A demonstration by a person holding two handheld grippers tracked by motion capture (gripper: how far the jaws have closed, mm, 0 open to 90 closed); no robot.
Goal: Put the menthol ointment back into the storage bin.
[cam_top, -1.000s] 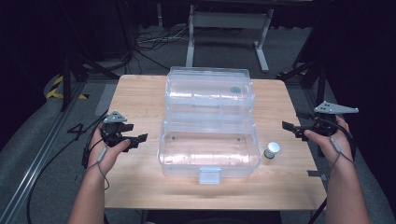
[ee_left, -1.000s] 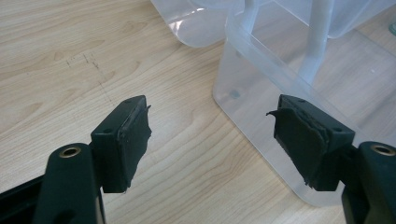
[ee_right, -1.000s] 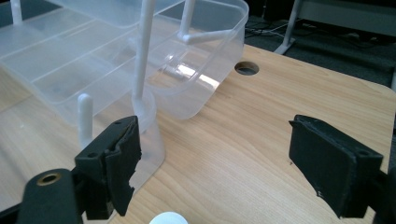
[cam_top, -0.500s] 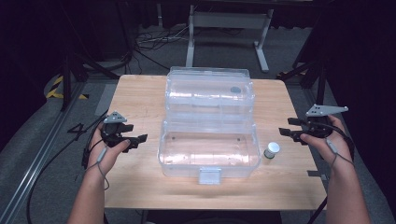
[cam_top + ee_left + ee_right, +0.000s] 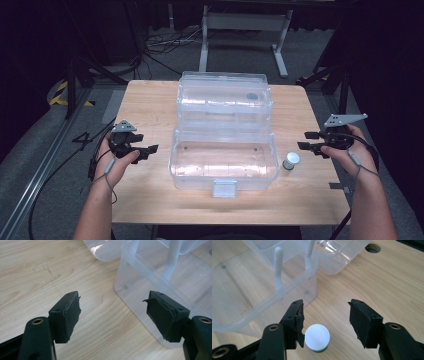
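Right gripper (image 5: 325,323), jaws spread but just closing, hovers over a white-capped bottle (image 5: 317,337) beside the clear box (image 5: 223,155).

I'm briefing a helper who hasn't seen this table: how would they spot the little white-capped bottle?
Find the open clear plastic box mid-table. Beside its near right corner, on bare wood, stands the small bottle, in front of the right gripper. Its round white cap makes it the only small opaque item.

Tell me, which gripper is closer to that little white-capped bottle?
The right gripper: the bottle stands on the table just beside its open jaws. The left gripper is far off, across the clear box.
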